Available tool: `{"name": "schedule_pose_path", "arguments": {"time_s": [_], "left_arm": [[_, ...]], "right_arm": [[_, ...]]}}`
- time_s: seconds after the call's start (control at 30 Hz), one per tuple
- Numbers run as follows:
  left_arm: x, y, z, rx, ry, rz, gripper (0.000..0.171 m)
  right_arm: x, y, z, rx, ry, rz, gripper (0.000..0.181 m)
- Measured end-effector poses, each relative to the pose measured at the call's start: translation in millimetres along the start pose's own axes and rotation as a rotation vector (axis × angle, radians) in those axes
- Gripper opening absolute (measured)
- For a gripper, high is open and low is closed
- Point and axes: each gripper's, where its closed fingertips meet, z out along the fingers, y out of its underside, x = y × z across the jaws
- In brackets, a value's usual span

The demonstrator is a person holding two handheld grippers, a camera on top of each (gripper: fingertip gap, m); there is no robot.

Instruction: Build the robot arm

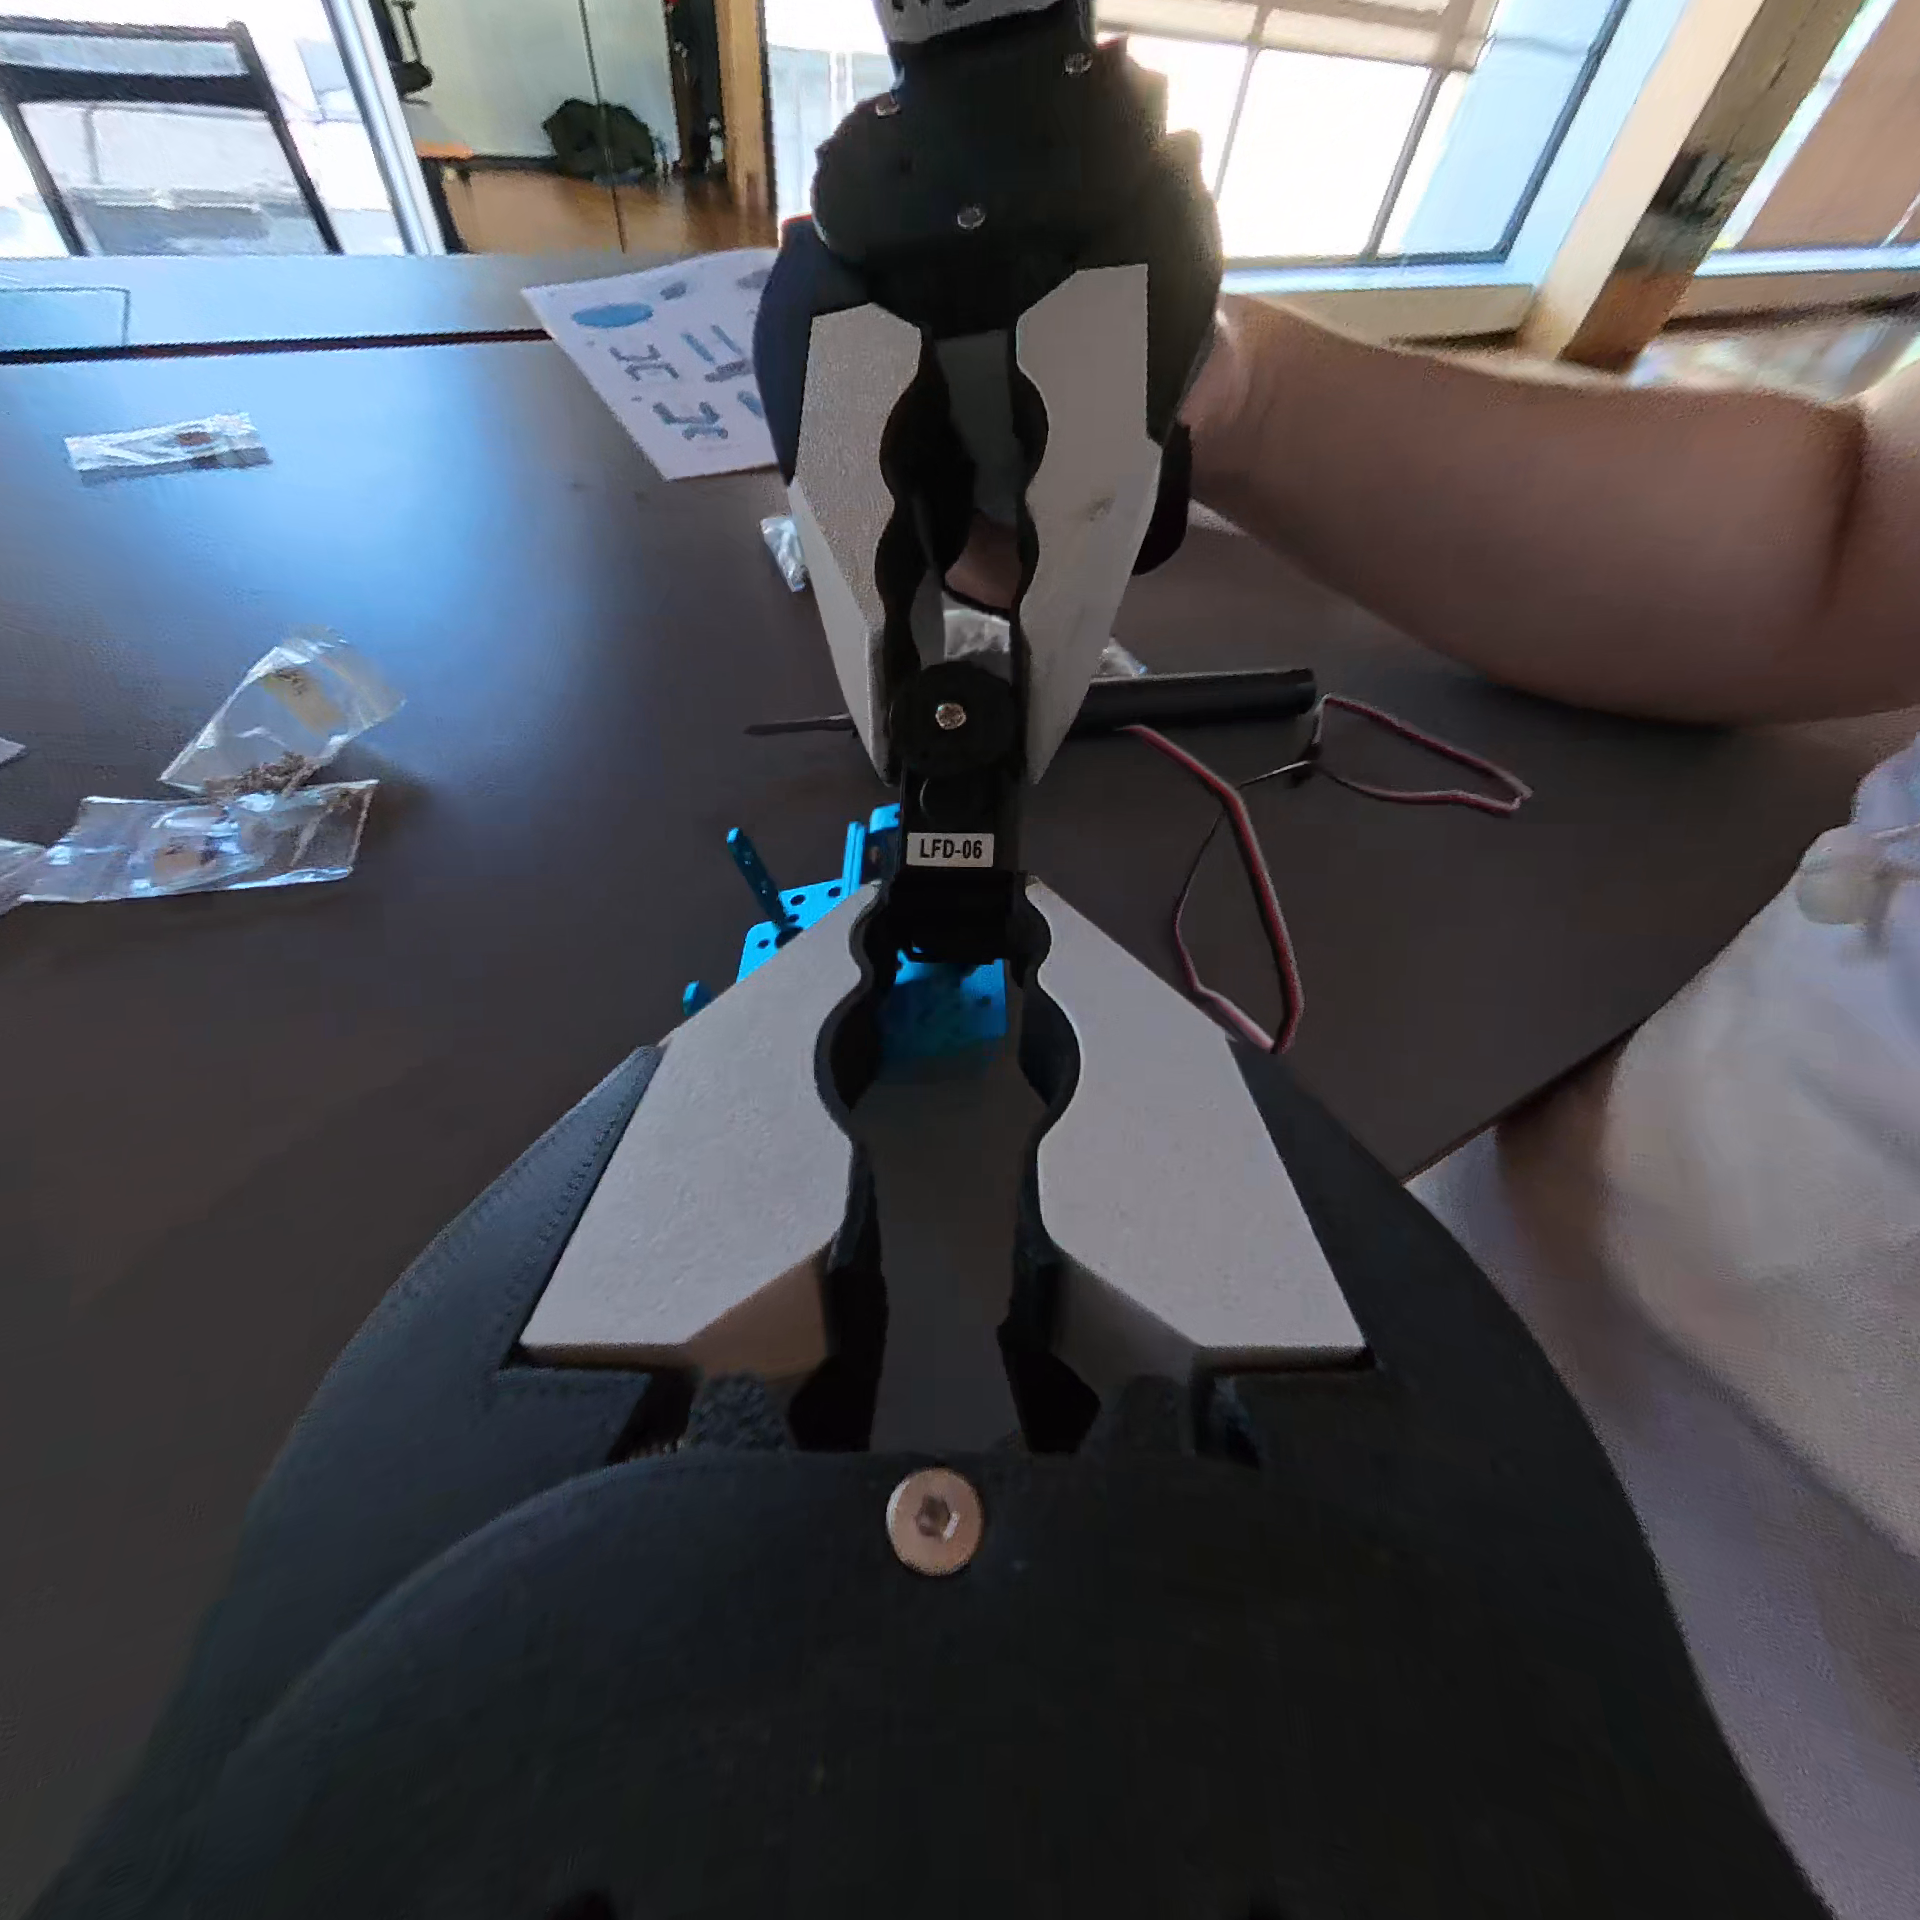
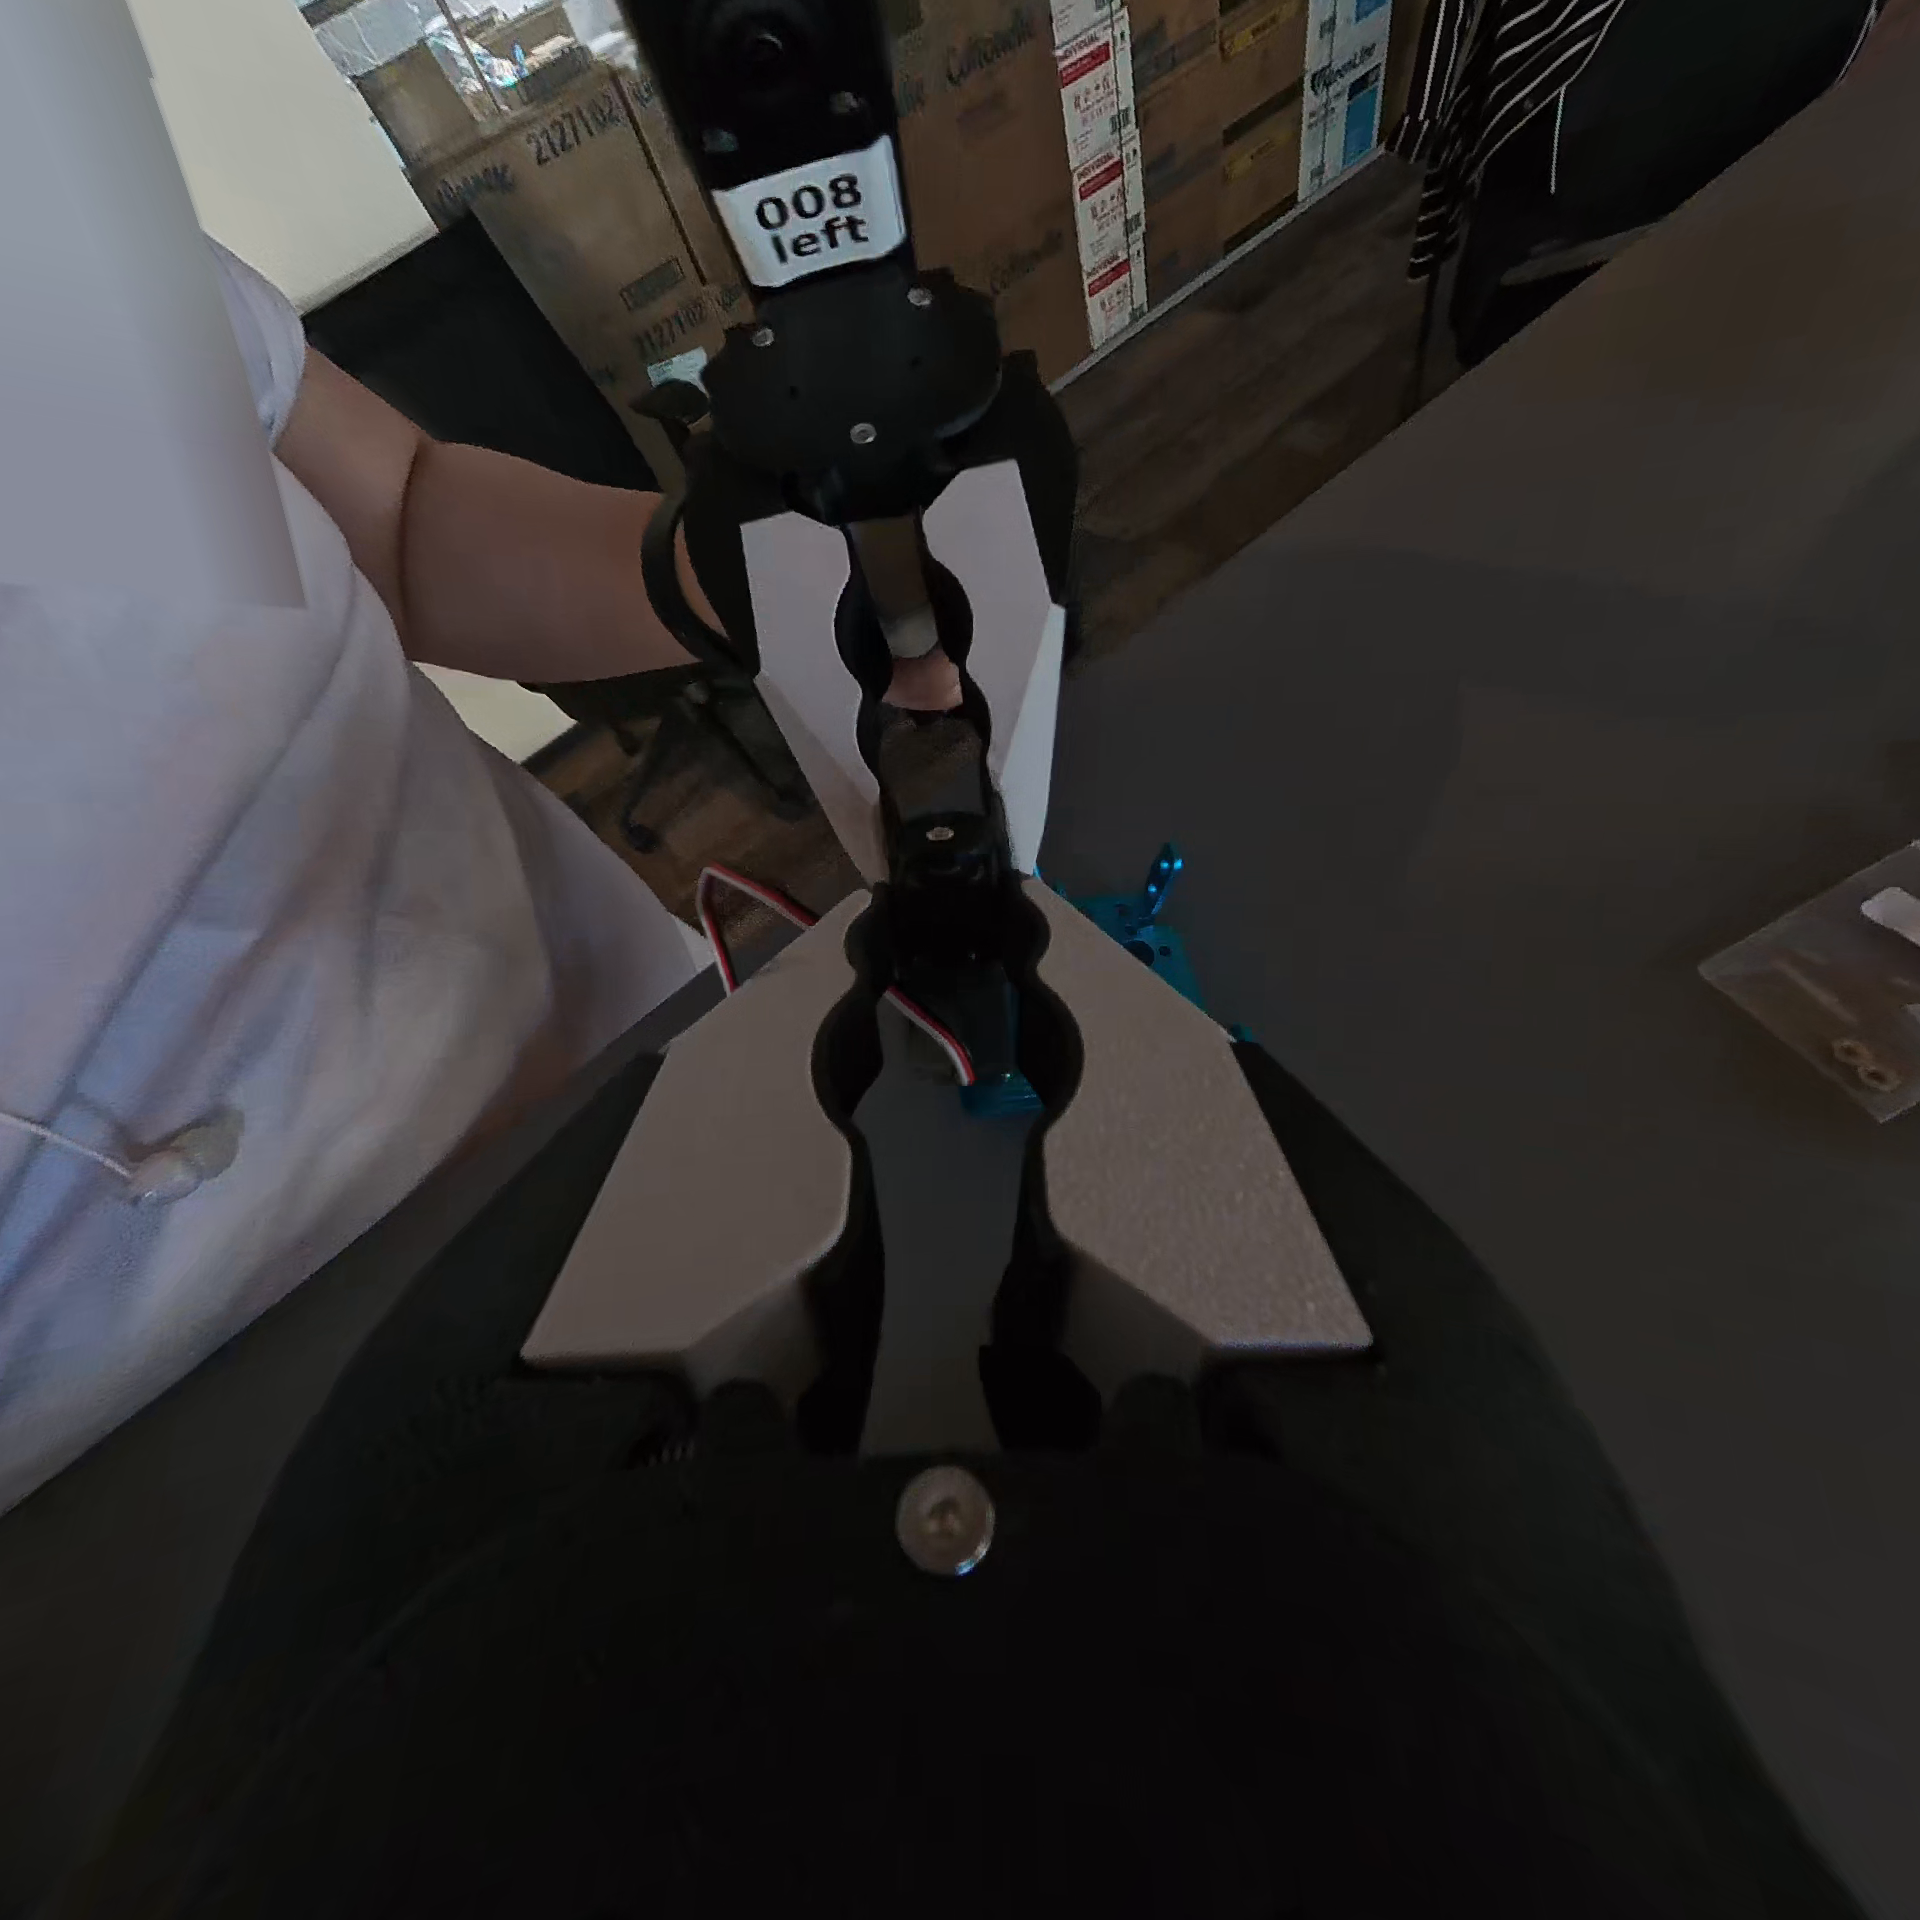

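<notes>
A black servo (image 1: pixel 948 847) with a white label and a round horn (image 1: pixel 948 714) stands upright in a blue metal bracket (image 1: pixel 940 1023) on the dark table (image 1: pixel 468 1039). My left gripper (image 1: pixel 948 904) is shut on the servo's lower body. My right gripper (image 1: pixel 956 748) comes in from the far side, tilted down, and is shut on the servo's top by the horn. In the right wrist view, my right gripper (image 2: pixel 940 904) closes on the servo (image 2: pixel 940 862), with the left gripper (image 2: pixel 940 800) opposite. The servo's red, white and black wire (image 1: pixel 1262 904) trails right.
More blue bracket parts (image 1: pixel 790 914) lie left of the servo. Clear bags of small hardware (image 1: pixel 281 717) and a printed sheet (image 1: pixel 675 353) lie on the table. A black tool handle (image 1: pixel 1195 691) lies behind. A person's arm (image 1: pixel 1507 540) and the table edge are at right. Another bag (image 2: pixel 1839 1018) lies nearby. My left and right fingertips are right by each other.
</notes>
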Motion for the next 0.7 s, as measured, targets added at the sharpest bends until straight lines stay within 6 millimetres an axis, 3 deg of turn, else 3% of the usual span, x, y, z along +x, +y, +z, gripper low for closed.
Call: {"name": "schedule_pose_path", "arguments": {"time_s": [0.47, 0.7], "left_arm": [[-3.0, -1.0, -1.9, -0.051, -0.047, -0.002, 0.021], [-4.4, -5.4, -7.6, -0.080, 0.011, -0.056, 0.021]], "right_arm": [[1.7, -2.8, 0.9, 0.011, 0.010, -0.030, 0.021], [5.5, -2.4, 2.8, 0.030, 0.000, 0.022, 0.023]]}}
